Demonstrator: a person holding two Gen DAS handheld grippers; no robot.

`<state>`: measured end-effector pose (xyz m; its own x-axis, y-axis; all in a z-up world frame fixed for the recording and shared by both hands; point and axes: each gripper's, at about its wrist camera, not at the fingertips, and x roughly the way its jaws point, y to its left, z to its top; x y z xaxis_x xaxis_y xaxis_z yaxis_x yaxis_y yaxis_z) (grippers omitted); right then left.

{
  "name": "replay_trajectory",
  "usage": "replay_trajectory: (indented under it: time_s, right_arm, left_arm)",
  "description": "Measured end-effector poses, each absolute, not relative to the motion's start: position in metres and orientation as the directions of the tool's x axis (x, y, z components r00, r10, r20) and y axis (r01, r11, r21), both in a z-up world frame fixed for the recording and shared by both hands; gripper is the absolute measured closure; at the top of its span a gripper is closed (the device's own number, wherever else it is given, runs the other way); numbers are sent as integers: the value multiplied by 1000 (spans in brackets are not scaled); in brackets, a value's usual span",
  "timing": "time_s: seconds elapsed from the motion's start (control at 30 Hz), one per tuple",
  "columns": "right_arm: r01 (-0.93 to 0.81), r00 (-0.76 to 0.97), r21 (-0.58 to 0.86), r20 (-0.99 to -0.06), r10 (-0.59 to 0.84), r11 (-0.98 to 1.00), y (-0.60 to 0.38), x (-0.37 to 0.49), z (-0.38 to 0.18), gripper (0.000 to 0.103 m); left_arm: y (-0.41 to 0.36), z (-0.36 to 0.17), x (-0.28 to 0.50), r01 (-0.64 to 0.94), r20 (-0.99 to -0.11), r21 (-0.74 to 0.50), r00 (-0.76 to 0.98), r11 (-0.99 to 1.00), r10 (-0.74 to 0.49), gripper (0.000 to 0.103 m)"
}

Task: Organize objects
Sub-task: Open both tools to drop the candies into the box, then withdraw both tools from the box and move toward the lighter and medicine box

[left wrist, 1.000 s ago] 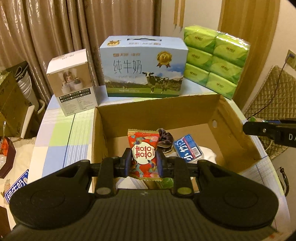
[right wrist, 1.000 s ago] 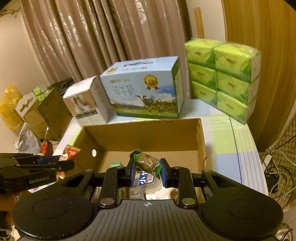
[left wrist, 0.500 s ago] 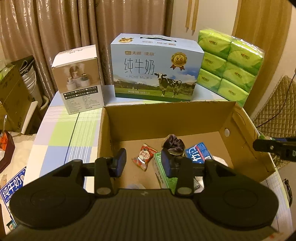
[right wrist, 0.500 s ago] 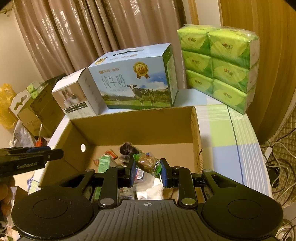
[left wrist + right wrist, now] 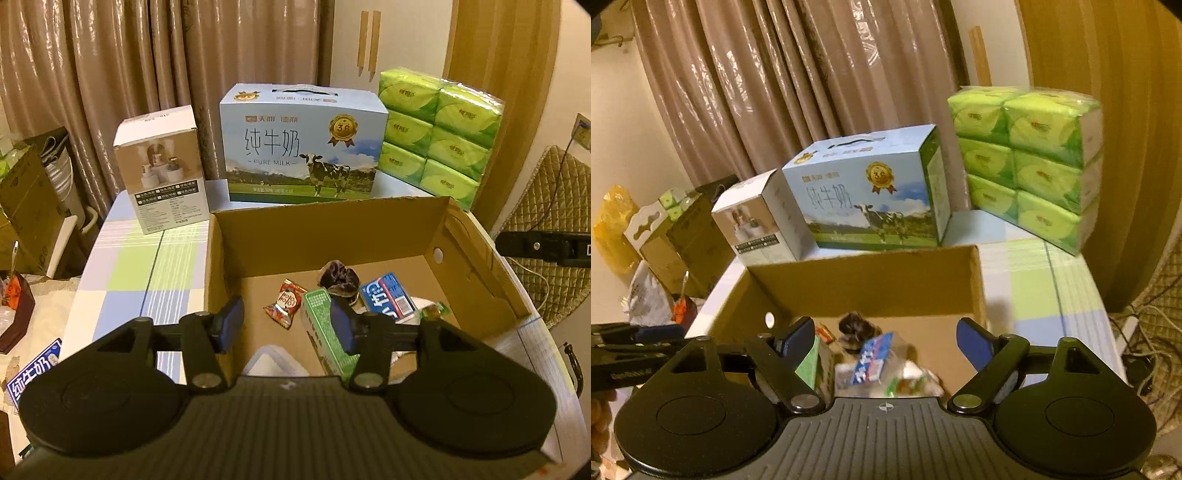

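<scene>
Left wrist view: the left gripper is opening, nothing between the jaws. The red candy packet lies on the cardboard box floor beside a green carton. It's light and crinkly, so pinch across the middle.

Right wrist view: the right gripper is opening too, empty. Contents are blurry, probably a green-wrapped snack below.

black tongs, blue pads, silver screws
</scene>
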<state>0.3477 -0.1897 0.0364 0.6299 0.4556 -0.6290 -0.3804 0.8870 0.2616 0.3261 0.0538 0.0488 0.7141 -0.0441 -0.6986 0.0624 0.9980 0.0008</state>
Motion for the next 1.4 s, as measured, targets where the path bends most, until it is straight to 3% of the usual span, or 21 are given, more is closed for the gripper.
replay_trajectory:
  time_s: [0.23, 0.3, 0.6, 0.97, 1.4]
  right_arm:
    - [-391, 625, 254, -632, 458, 884, -206, 279, 39, 17]
    - [-396, 626, 249, -630, 459, 884, -210, 255, 37, 15]
    - [-374, 611, 268, -649, 454, 888, -236, 157, 17, 10]
    - [-355, 597, 264, -674, 435, 897, -247, 81, 3, 8]
    - [-377, 588, 233, -687, 426, 896, -246, 53, -4, 8]
  left_arm:
    - [48, 53, 266, 47, -687, -11, 725, 999, -42, 37]
    - [45, 53, 243, 45, -680, 0, 732, 999, -33, 25]
    - [40, 43, 144, -22, -675, 9, 738, 1000, 22, 6]
    - [29, 26, 61, -57, -714, 8, 699, 998, 45, 1]
    - [23, 19, 29, -64, -730, -24, 683, 998, 26, 1]
